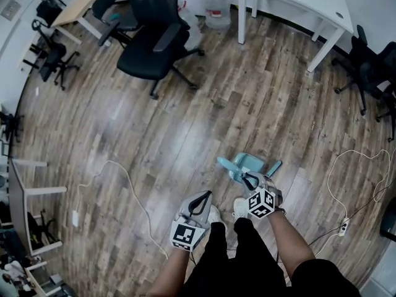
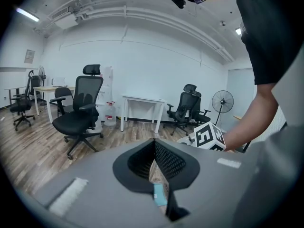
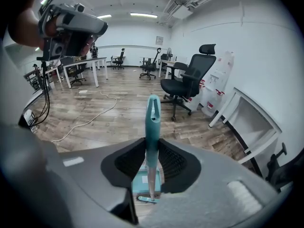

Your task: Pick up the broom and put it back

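The teal broom handle (image 3: 152, 122) stands nearly upright between the jaws of my right gripper (image 3: 152, 152), and the pads press on it from both sides. Below them lies the teal dustpan (image 3: 141, 182) with the broom's foot in it. In the head view the right gripper (image 1: 250, 181) is just in front of the person's feet, over the teal dustpan (image 1: 250, 163), with the broom handle (image 1: 226, 163) slanting up to the left. My left gripper (image 1: 200, 201) hangs beside it to the left with its jaws together and nothing in them; the left gripper (image 2: 154, 148) shows only a thin slit.
A black office chair (image 1: 154, 42) stands at the back, a white table (image 1: 297, 5) at the back right, water jugs (image 1: 216, 5) between them. Cables (image 1: 124, 178) (image 1: 359, 166) trail over the wooden floor on both sides. More chairs (image 1: 371, 67) stand at the right.
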